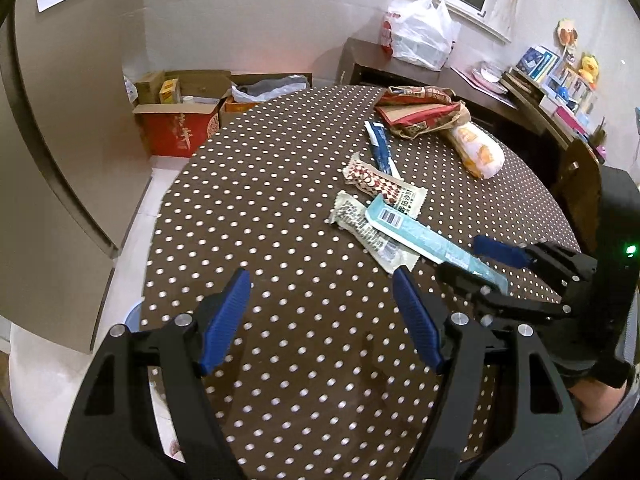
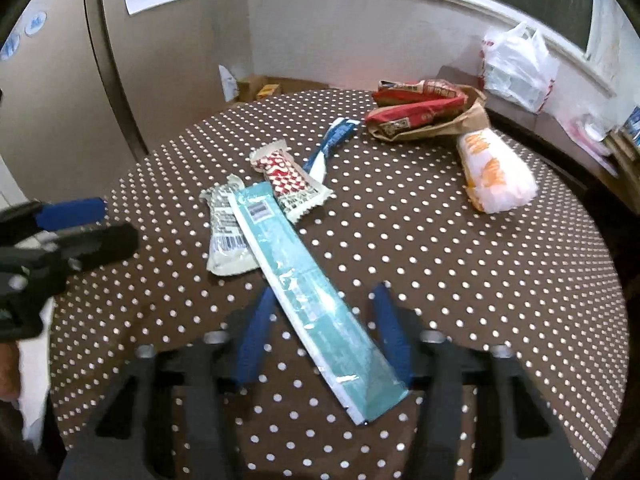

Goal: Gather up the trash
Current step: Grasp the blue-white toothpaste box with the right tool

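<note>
A long teal wrapper point(image 1: 420, 236) point(image 2: 304, 280) lies on the round table with a brown polka-dot cloth point(image 1: 280, 200) point(image 2: 440, 280). My right gripper point(image 2: 324, 294) point(image 1: 460, 256) straddles its near end, and the blue pads stand apart from its edges, so it is open. Under the teal wrapper's far end lies a white-grey wrapper point(image 1: 356, 220) point(image 2: 226, 240). Beyond it are a red-white wrapper point(image 1: 380, 184) point(image 2: 292, 184) and a blue-white wrapper point(image 1: 380, 144) point(image 2: 332, 140). My left gripper point(image 1: 320, 280) point(image 2: 80, 224) is open over bare cloth, left of the pile.
At the table's far side lie brown and red paper bags point(image 1: 420, 112) point(image 2: 420, 112) and a white-orange wrapped bundle point(image 1: 480, 148) point(image 2: 492, 176). A white plastic bag point(image 1: 420, 36) point(image 2: 516, 68) sits on a dark sideboard. Cardboard boxes point(image 1: 180, 120) stand on the floor beyond the table.
</note>
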